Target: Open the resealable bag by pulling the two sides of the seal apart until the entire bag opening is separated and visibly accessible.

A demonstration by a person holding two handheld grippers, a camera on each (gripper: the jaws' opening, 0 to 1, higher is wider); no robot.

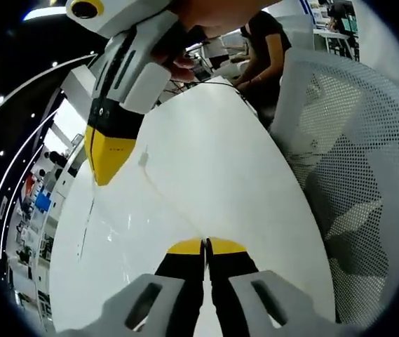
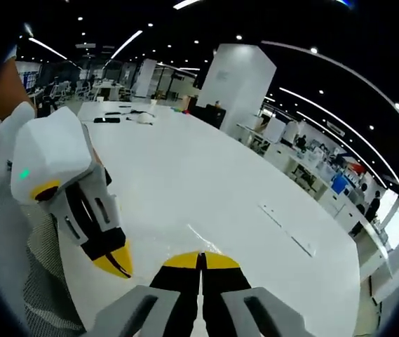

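A clear, nearly invisible resealable bag [image 1: 139,200] is stretched above the white table [image 1: 227,161] between my two grippers. My left gripper [image 1: 205,246] is shut, and a thin bag edge runs from its yellow tips up to the left. My right gripper [image 1: 105,172] comes in from the top left, held by a hand, its yellow tips shut on the bag's other side. In the right gripper view my right gripper [image 2: 200,261] is shut on a faint film of the bag [image 2: 200,235]. My left gripper [image 2: 118,265] is close beside it on the left.
A white mesh chair [image 1: 357,168] stands close on the right of the table, and its mesh [image 2: 24,281] shows behind my left gripper. A person [image 1: 266,49] works at the table's far end. Small dark items [image 2: 122,118] lie far along the table [image 2: 206,182].
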